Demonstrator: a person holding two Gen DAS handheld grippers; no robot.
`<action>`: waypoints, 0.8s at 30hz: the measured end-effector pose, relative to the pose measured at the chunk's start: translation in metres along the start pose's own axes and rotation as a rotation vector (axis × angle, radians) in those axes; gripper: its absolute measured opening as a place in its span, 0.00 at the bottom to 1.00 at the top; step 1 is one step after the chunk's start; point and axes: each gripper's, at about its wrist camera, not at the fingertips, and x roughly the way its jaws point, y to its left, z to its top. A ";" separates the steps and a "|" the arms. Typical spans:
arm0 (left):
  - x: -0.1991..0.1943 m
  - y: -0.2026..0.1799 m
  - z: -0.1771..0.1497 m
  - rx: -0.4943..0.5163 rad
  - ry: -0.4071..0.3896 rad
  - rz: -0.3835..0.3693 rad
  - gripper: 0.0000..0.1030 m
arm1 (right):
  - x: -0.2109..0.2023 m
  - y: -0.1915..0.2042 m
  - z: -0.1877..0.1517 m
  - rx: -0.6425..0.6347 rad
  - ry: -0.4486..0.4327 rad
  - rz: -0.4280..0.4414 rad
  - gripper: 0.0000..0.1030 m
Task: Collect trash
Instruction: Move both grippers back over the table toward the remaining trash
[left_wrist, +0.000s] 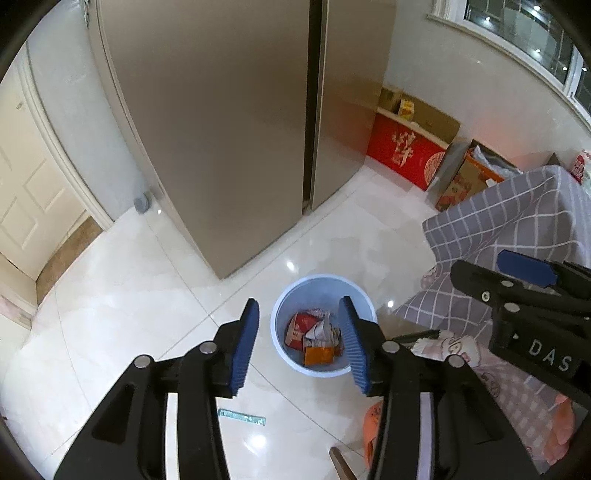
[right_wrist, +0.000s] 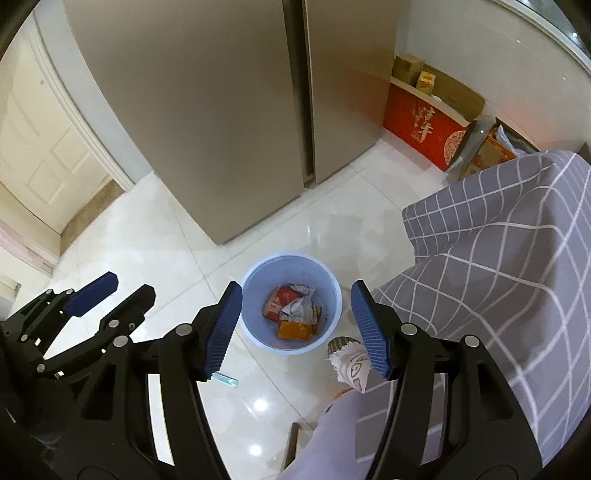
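- Left wrist view: the left gripper (left_wrist: 299, 343) hangs spread wide with nothing between its blue pads (left_wrist: 245, 345). Past them, at about 12 o'clock, the pale blue bin (left_wrist: 282, 314) stands on the white floor (left_wrist: 122, 295), with red and orange wrappers (left_wrist: 314, 339) inside. A thin green strip (left_wrist: 242, 417) lies on the tiles at 7 o'clock from the bin. The right gripper (left_wrist: 491, 271) enters at 3 o'clock.
- Right wrist view: the right gripper (right_wrist: 295, 325) is likewise released, empty, above the bin (right_wrist: 255, 284). Only here the left gripper's (right_wrist: 125, 288) side shows, at 9 o'clock, parted. The checked cloth (right_wrist: 498, 258) fills 3 o'clock.
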 end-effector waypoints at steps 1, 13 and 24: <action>-0.005 -0.002 0.001 0.002 -0.010 0.001 0.43 | -0.006 0.000 0.000 -0.001 -0.013 0.001 0.59; -0.071 -0.055 0.015 0.080 -0.168 -0.019 0.49 | -0.079 -0.037 0.000 0.055 -0.172 -0.006 0.59; -0.095 -0.161 0.012 0.243 -0.225 -0.129 0.55 | -0.131 -0.125 -0.033 0.178 -0.250 -0.103 0.59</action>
